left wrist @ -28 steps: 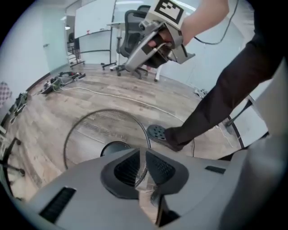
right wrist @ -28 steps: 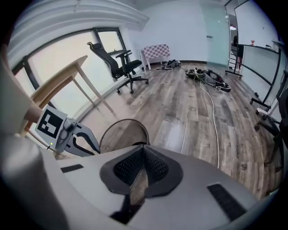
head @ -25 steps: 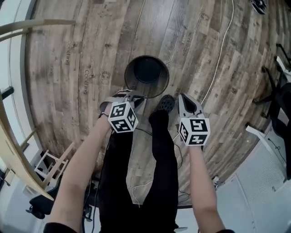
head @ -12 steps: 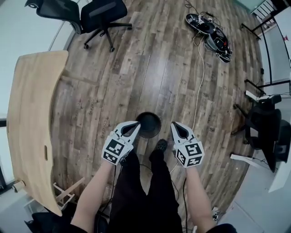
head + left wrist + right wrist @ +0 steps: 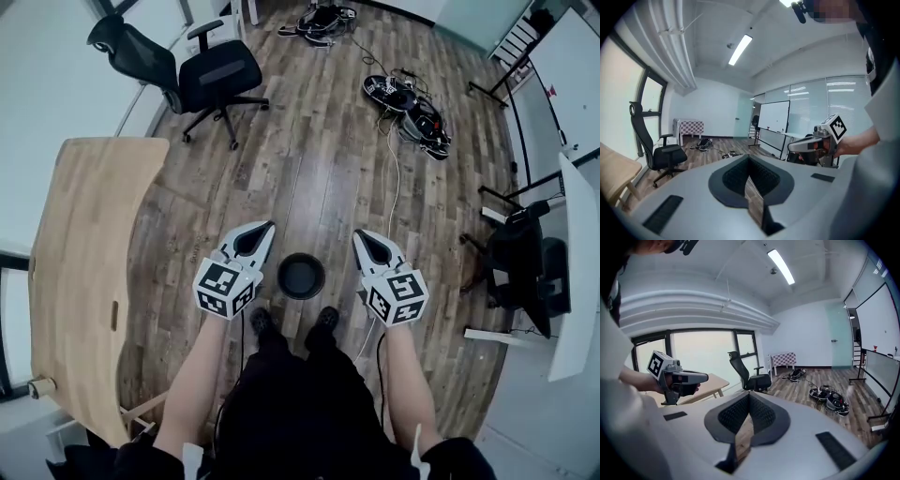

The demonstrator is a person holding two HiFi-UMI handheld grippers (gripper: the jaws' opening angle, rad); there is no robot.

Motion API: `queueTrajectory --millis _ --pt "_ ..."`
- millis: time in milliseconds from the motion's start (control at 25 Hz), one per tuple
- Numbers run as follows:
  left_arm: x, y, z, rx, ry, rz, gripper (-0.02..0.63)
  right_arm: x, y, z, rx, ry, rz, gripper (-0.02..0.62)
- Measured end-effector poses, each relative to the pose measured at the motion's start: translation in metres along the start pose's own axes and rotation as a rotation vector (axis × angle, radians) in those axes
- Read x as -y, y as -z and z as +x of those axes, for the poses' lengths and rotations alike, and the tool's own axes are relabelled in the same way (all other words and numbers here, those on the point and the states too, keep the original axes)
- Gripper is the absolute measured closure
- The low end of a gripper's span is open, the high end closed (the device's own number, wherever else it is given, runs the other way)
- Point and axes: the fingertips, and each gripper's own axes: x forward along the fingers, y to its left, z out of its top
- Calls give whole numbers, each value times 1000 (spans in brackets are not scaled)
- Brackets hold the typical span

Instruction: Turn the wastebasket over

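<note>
Nearest are the person's dark trouser legs and two shoes, planted on the wood floor. Both bare forearms reach forward, one gripper in each hand.

The left gripper is held up in the air with its nose slightly below level. In the left gripper view its fingers are closed tip to tip, with nothing between them. The right gripper is at about the same height and angle. In the right gripper view its fingers are likewise closed together and empty. Each gripper shows in the other's view, off to the side and well apart from it.

The wastebasket stands on the floor just ahead of the shoes. In the head view it appears between the two grippers, but it is well below them and neither touches it. From straight above it is a dark round shape, and which end is up cannot be told.

A pale wooden tabletop is to the left. A white cable runs away across the floor to a heap of dark gear. A black office chair stands at the far left and another dark chair is at the right. A second heap of gear lies farthest off.
</note>
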Motion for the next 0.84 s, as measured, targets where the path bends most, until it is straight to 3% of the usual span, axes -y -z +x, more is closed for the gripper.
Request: queueTrajectory --millis 440,840 --pt "3 -33 -21 62 5 24 592 -29 -29 -13 58 3 -39 565" --pt "-1 -27 -34 53 31 4 592 -44 -28 -14 59 24 -48 565"
